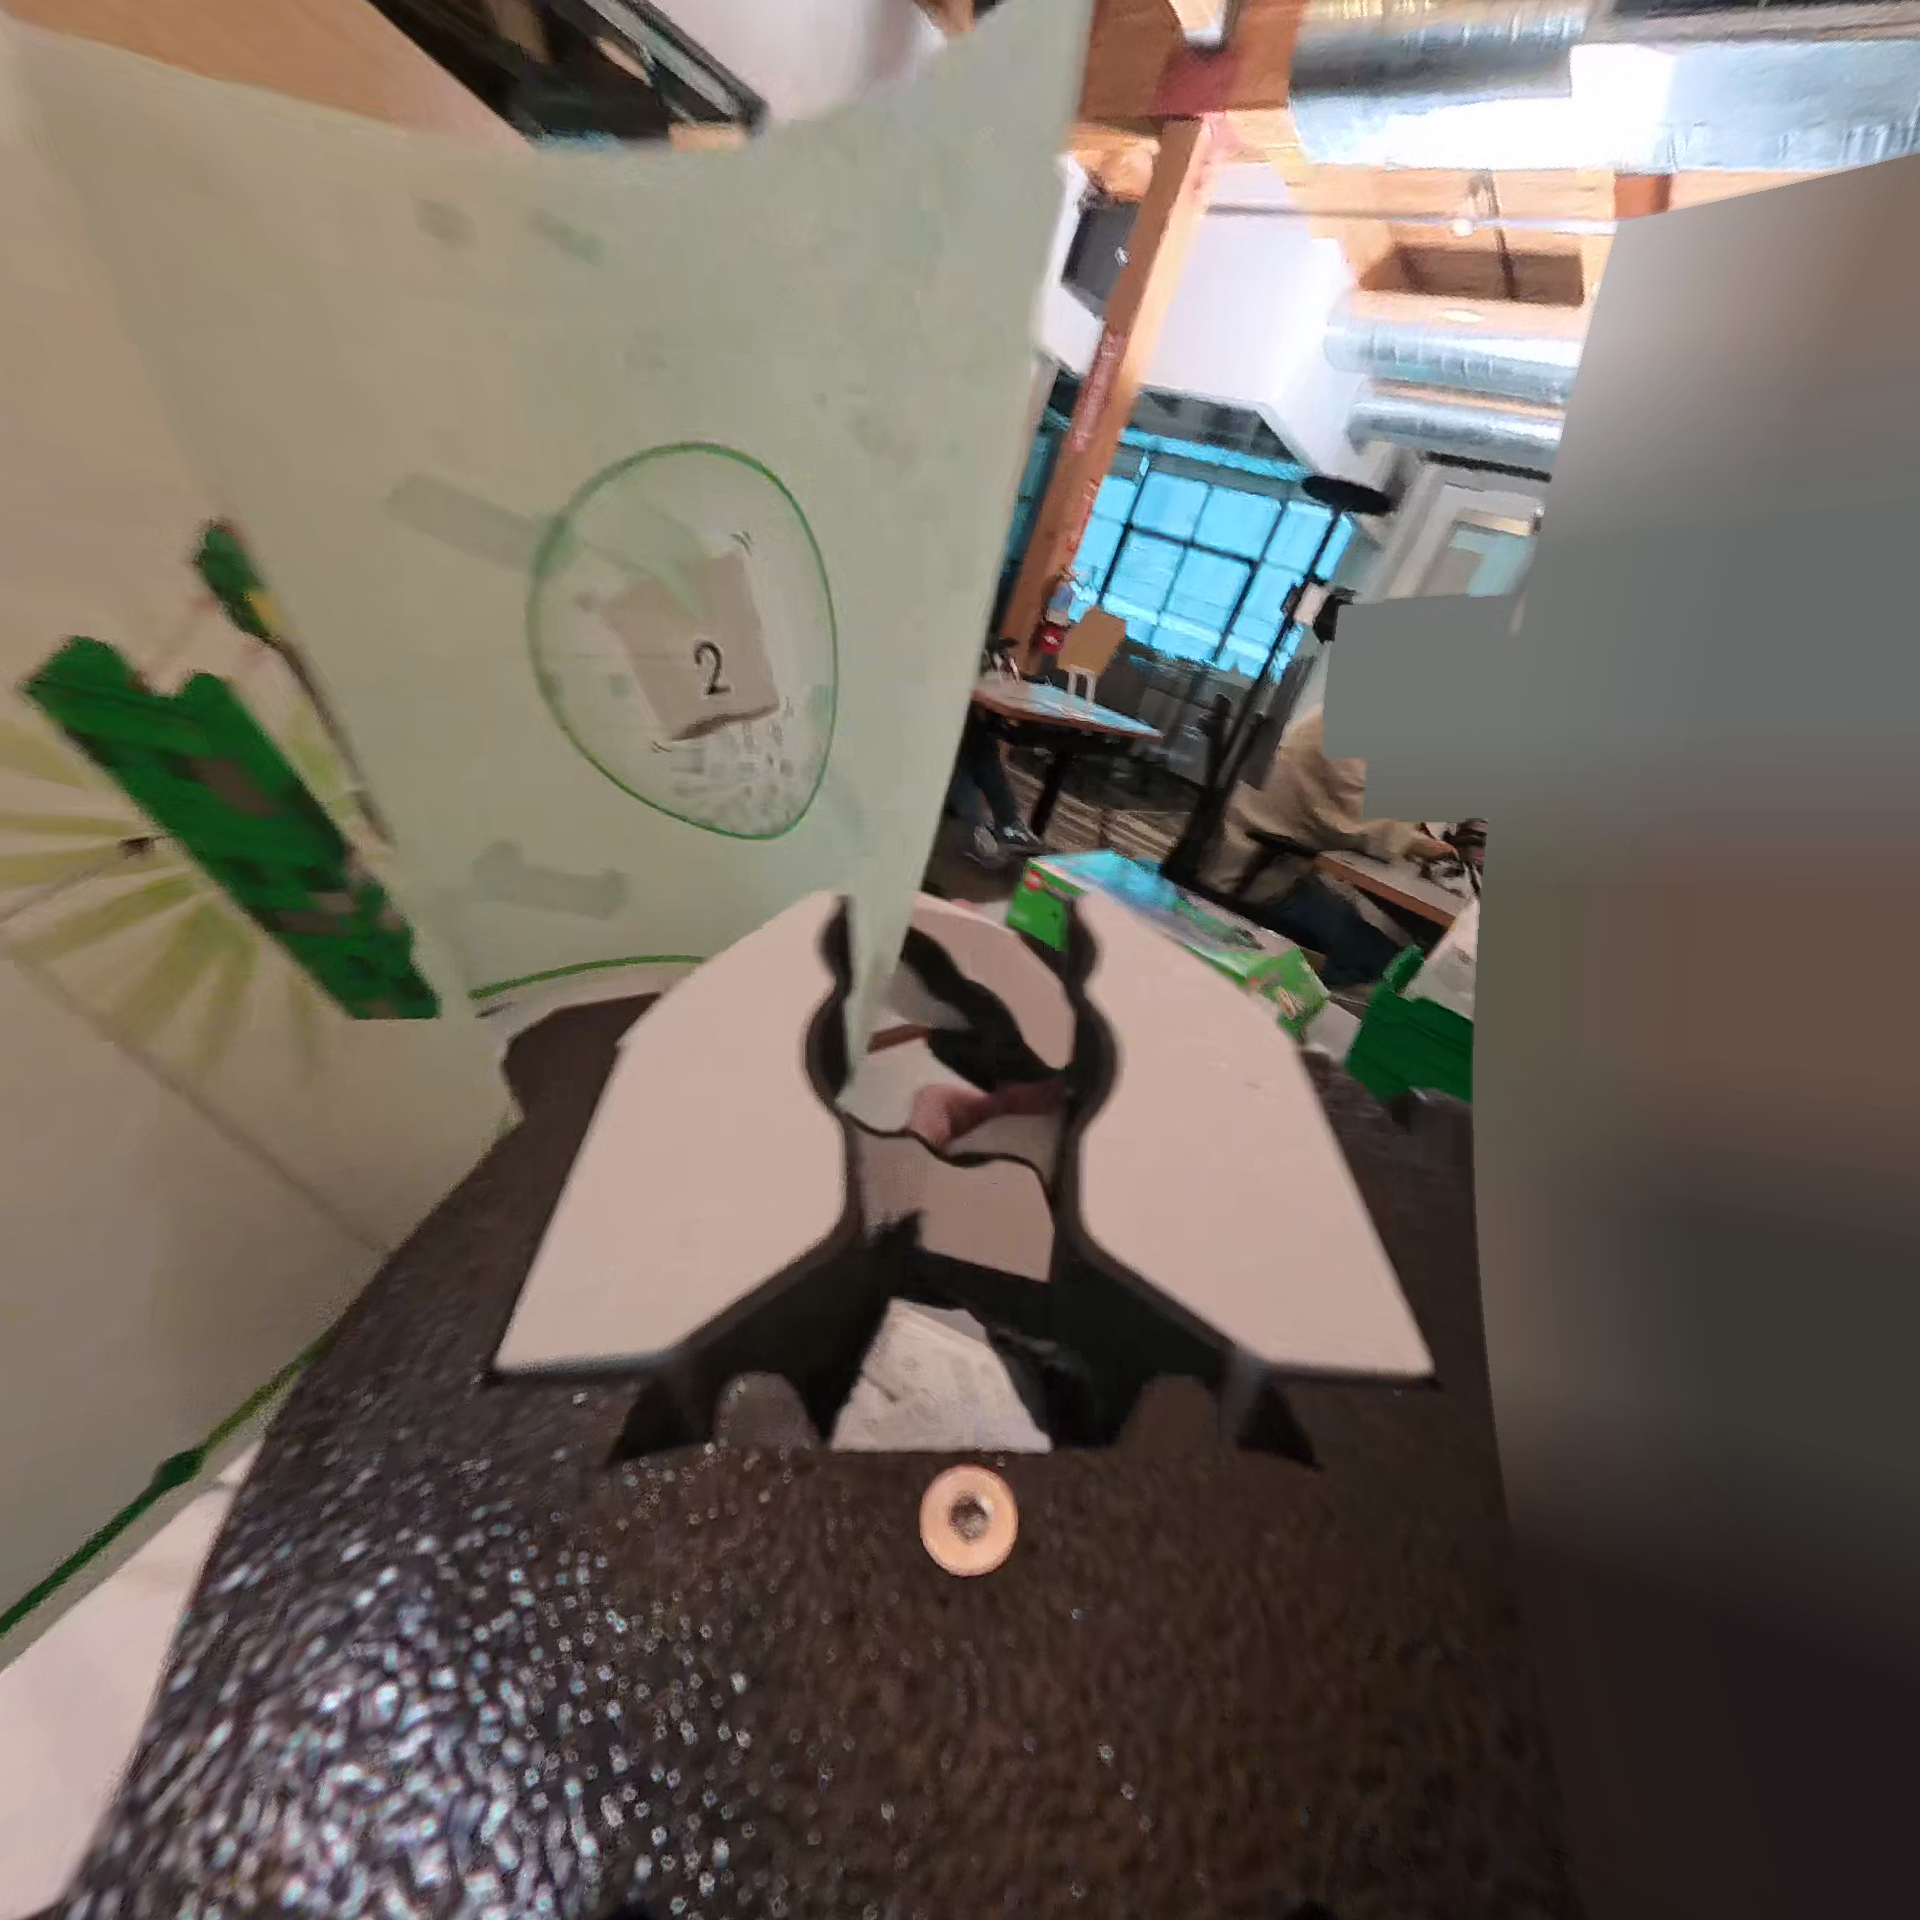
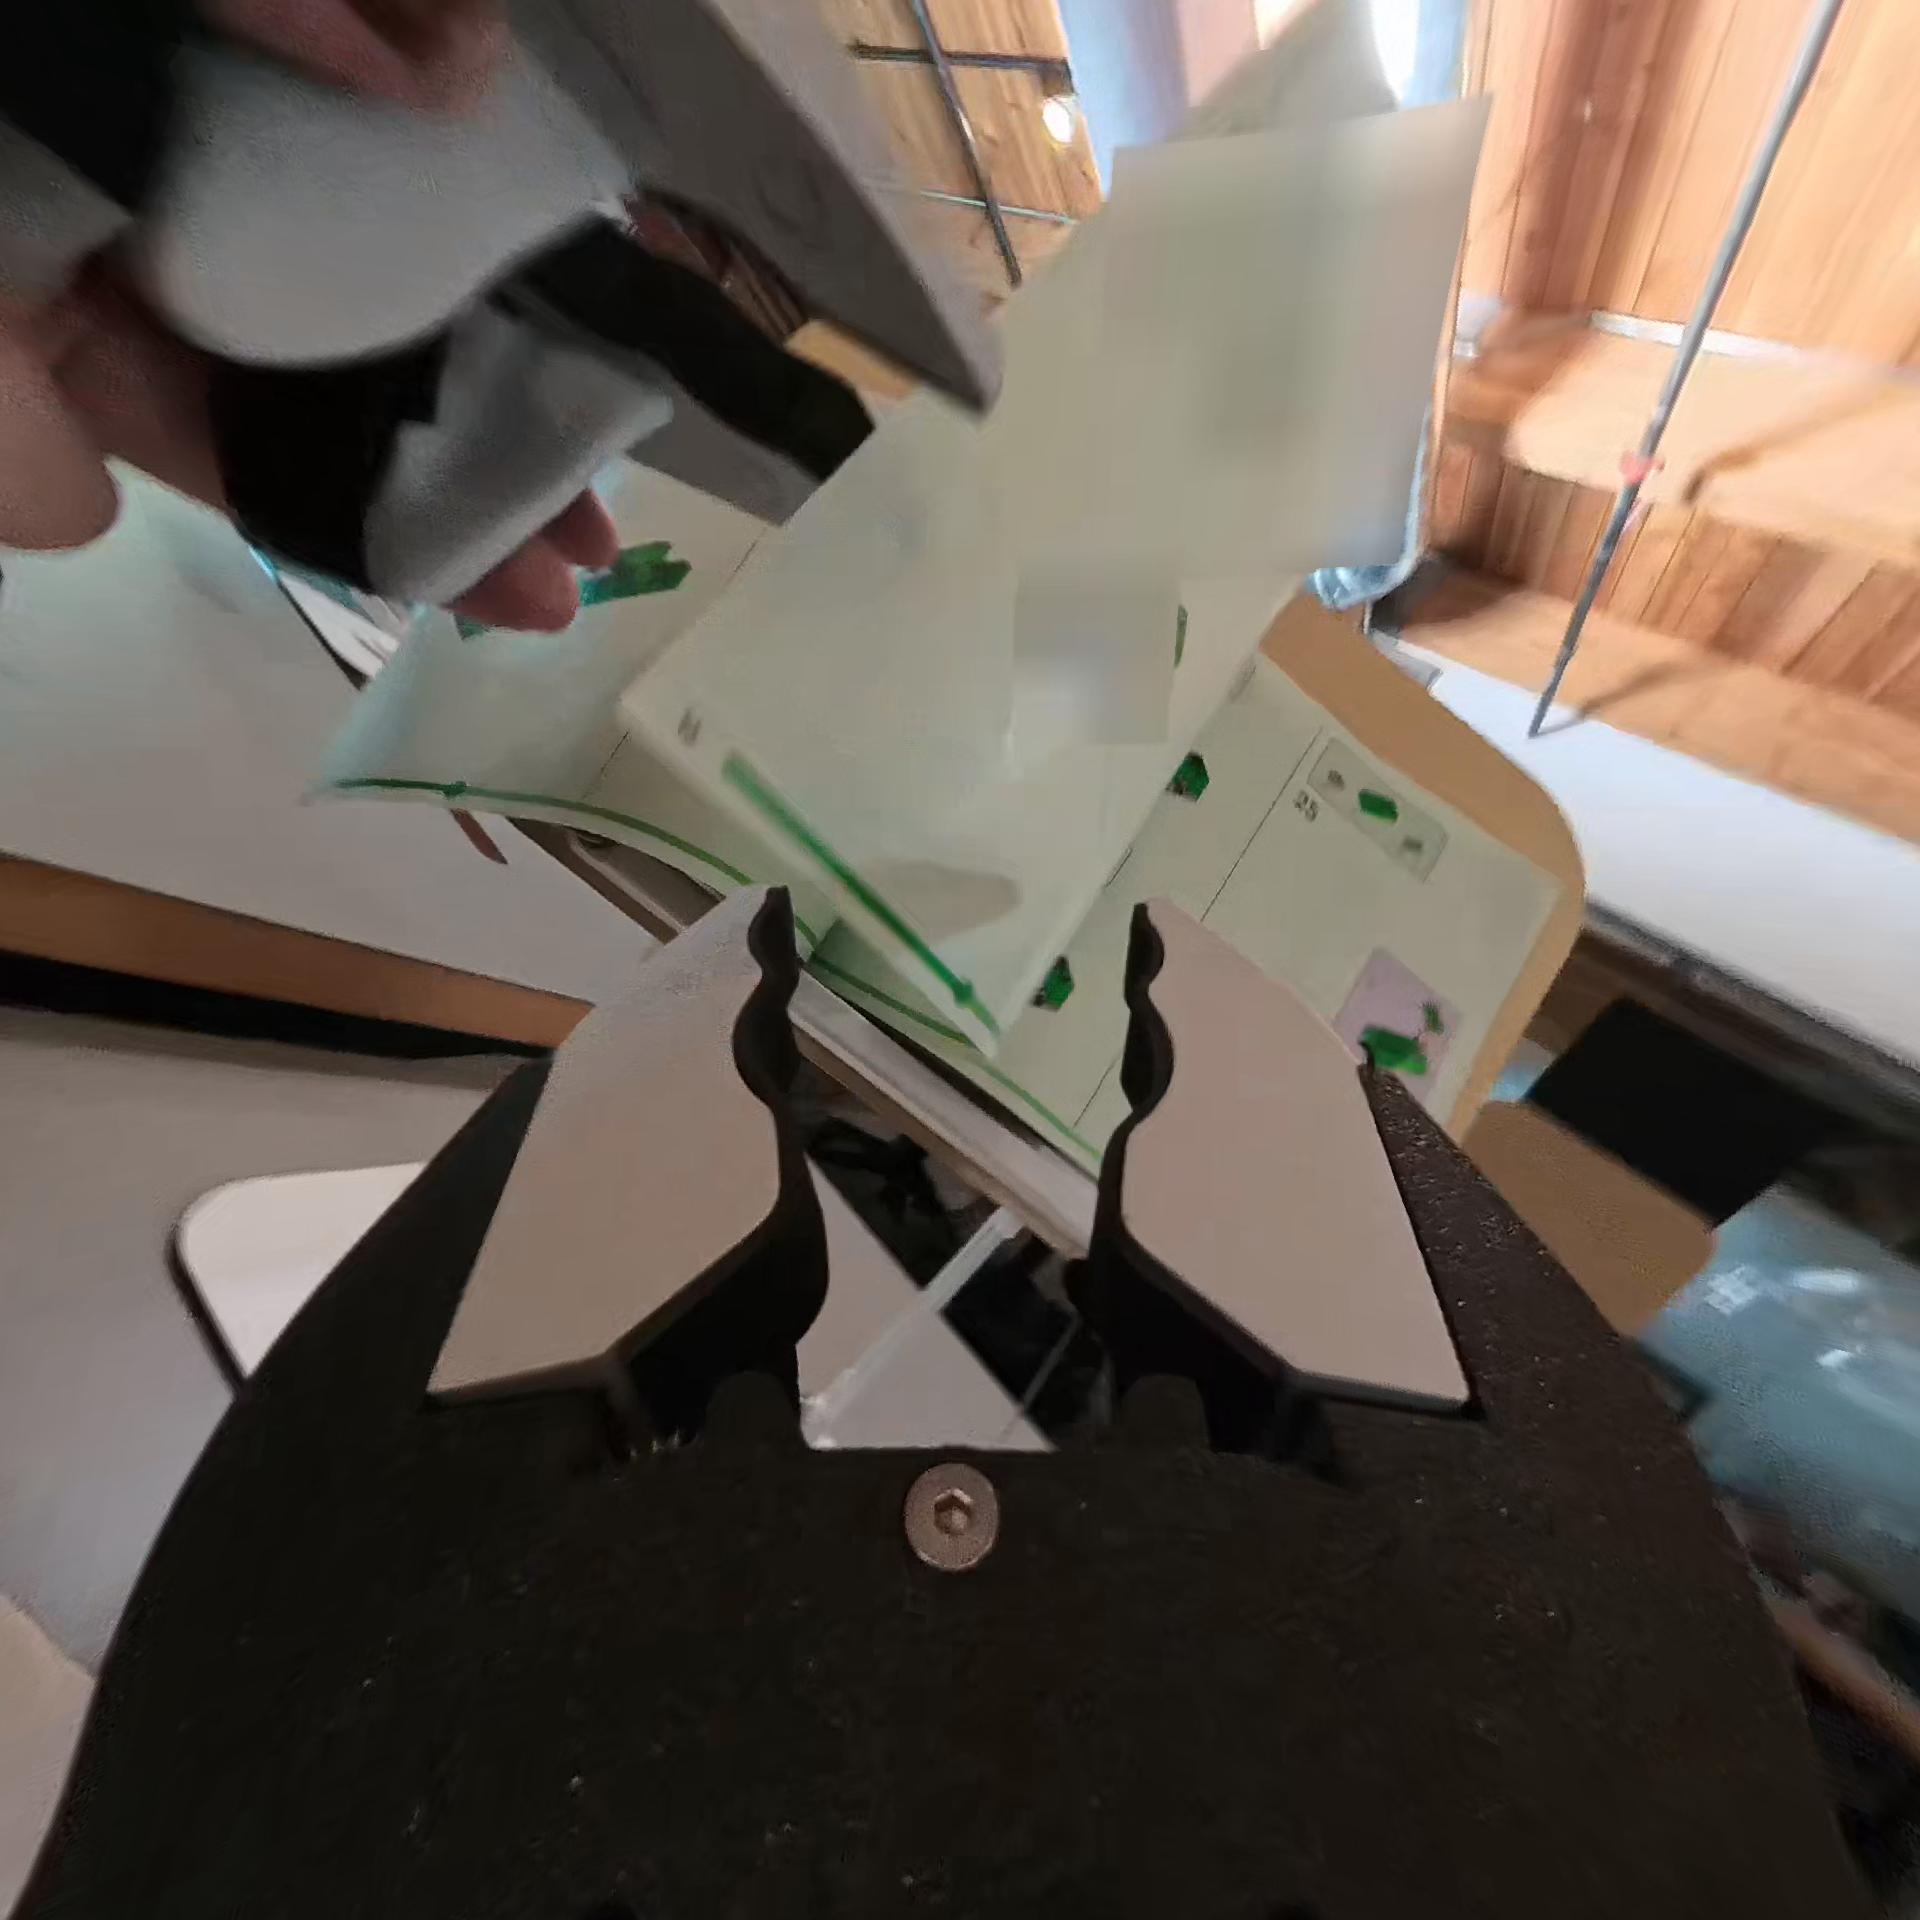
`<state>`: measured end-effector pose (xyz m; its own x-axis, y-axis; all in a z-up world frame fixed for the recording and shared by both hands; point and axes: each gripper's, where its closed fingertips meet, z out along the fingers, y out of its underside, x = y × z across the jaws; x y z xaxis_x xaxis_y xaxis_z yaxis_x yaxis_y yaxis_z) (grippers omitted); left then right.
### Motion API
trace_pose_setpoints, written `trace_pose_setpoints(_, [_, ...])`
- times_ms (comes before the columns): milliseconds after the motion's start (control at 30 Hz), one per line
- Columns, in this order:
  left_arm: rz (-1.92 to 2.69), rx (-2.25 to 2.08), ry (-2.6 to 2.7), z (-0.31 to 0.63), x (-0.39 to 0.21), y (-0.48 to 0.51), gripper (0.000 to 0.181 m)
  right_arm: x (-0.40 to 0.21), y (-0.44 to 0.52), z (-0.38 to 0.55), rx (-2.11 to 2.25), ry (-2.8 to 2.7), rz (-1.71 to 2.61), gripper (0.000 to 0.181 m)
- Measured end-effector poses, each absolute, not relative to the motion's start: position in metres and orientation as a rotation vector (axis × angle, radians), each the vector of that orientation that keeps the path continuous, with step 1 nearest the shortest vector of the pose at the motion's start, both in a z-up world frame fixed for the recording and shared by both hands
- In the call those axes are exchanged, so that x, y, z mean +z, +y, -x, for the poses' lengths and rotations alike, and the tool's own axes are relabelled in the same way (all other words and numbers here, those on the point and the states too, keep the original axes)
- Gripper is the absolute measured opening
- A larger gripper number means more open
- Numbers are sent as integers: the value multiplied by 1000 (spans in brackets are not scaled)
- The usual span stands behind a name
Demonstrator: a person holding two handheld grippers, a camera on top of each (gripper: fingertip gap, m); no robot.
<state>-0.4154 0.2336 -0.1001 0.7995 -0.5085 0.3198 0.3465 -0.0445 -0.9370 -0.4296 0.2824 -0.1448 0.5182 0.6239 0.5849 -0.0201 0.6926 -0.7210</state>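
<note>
An instruction booklet with pale green pages and green brick pictures lies open on a tan table (image 2: 1536, 831). In the left wrist view one page (image 1: 623, 416) stands upright, and its lower edge runs down into the gap of my left gripper (image 1: 956, 925), against the inner side of the left finger (image 1: 707, 1143). The jaws stand apart around the page. In the right wrist view my right gripper (image 2: 956, 935) is open and empty, with its tips just short of the booklet's (image 2: 1299, 935) near edge. The left gripper (image 2: 790, 260), held by a hand (image 2: 62, 436), is at the upper left beside the lifted page (image 2: 1195, 416).
A green box (image 1: 1164, 914) lies beyond the left gripper. A seated person (image 1: 1320, 790) and a table (image 1: 1060, 712) are farther back. A white rounded board (image 2: 270, 1247) lies to the left of the right gripper, and a white surface (image 2: 1714, 862) to its right. One gripper's finger ends stand about 7 cm off the other's.
</note>
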Motion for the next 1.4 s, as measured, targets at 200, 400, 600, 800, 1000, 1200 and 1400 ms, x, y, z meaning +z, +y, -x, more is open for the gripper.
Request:
trace_pose_setpoints(200, [1364,-577,152,417,-79,226,65,-152,318,418,969,-630,1052,34])
trace_pose_setpoints(400, [1284,-589,41,443,-68,212,49,-148,338,393,1345,-408,1064,26])
trace_pose_setpoints(600, [1294,-565,-2,454,-70,209,42,-140,323,396,1421,-449,986,18])
trace_pose_setpoints(800, [1327,-402,-80,478,-68,195,35,-131,291,418,1240,-615,930,0])
trace_pose_setpoints(1000, [1355,-305,-98,490,-65,175,45,-128,252,445,1106,-801,857,0])
trace_pose_setpoints(1200, [1557,-267,57,463,-91,194,82,-142,225,466,998,-1006,775,0])
trace_pose_setpoints(1400, [1664,-192,149,452,-115,219,47,-154,207,474,936,-1168,704,0])
